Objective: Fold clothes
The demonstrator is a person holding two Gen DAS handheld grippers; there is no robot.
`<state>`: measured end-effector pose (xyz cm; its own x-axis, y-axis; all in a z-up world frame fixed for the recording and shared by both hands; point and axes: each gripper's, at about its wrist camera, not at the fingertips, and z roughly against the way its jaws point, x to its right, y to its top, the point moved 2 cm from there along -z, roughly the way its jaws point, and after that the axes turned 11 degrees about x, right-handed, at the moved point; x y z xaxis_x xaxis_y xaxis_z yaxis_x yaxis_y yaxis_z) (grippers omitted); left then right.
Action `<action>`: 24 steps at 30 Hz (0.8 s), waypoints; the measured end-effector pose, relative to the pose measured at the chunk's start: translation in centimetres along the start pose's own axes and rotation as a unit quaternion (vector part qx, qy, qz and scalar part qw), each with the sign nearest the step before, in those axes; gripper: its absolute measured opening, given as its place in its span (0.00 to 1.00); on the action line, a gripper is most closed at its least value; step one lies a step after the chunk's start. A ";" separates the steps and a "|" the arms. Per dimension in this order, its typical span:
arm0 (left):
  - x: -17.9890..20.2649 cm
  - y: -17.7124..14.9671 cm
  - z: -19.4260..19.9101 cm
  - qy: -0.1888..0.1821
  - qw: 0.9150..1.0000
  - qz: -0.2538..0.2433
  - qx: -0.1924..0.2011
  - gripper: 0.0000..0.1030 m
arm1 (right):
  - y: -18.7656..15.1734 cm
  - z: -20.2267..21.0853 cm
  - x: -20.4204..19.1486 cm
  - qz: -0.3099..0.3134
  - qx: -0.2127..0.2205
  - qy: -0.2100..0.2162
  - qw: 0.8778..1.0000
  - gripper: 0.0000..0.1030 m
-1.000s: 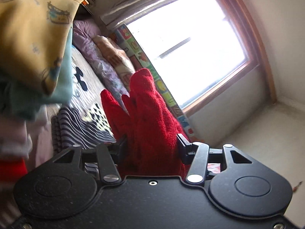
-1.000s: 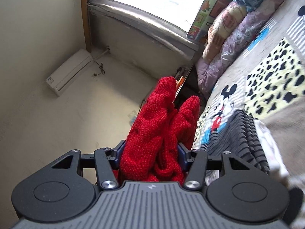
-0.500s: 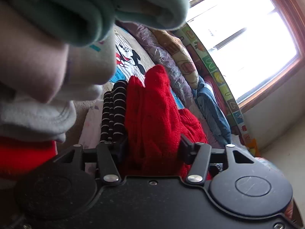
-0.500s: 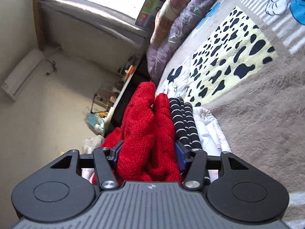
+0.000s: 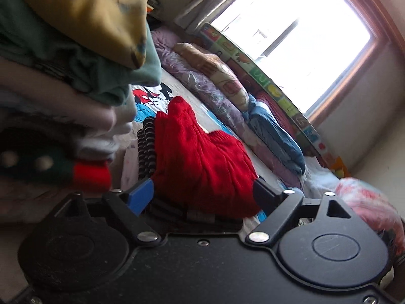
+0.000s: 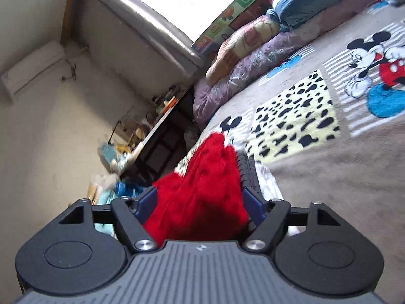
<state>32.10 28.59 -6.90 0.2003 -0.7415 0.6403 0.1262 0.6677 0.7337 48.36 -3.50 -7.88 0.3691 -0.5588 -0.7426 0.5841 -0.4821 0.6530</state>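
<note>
A folded red knit sweater [image 5: 202, 157] lies on a black-and-white striped garment [image 5: 145, 147] on the bed. My left gripper [image 5: 202, 190] straddles its near end. The jaws are opening, and the blue pad [image 5: 140, 197] stands clear of the knit. In the right wrist view the same red sweater [image 6: 202, 192] sits between the fingers of my right gripper [image 6: 200, 197]. Those jaws are opening too, with both blue pads showing beside the cloth. The striped garment [image 6: 249, 174] peeks out on the sweater's right.
A tall stack of folded clothes [image 5: 76, 50] looms close on the left. The cartoon-mouse blanket [image 6: 329, 177] covers the bed. Rolled bedding [image 5: 227, 86] lines the window side. A cluttered desk [image 6: 157, 116] and a wall unit [image 6: 33, 68] stand beyond the bed's end.
Both grippers' jaws have spread apart from the red sweater they were squeezing. The sweater now rests lower on the striped garment, and both views have swung towards the bed.
</note>
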 end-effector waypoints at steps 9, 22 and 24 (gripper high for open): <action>4.7 -2.0 10.1 0.006 0.997 -0.068 -0.027 1.00 | -3.3 12.1 -4.8 0.022 -0.032 -0.025 0.999 1.00; 11.6 -5.4 25.7 0.063 0.969 -0.234 -0.044 1.00 | -6.5 29.3 -13.1 0.082 -0.039 -0.056 0.994 1.00; 12.5 -5.9 27.1 0.083 0.957 -0.277 -0.023 1.00 | -7.0 30.8 -14.8 0.114 -0.032 -0.076 0.990 1.00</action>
<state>7.56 13.56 2.92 0.2414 -0.9643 0.1091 0.2987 0.1808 0.9371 16.53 -12.69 3.08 0.3871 -0.7452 -0.5430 0.5450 -0.2901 0.7867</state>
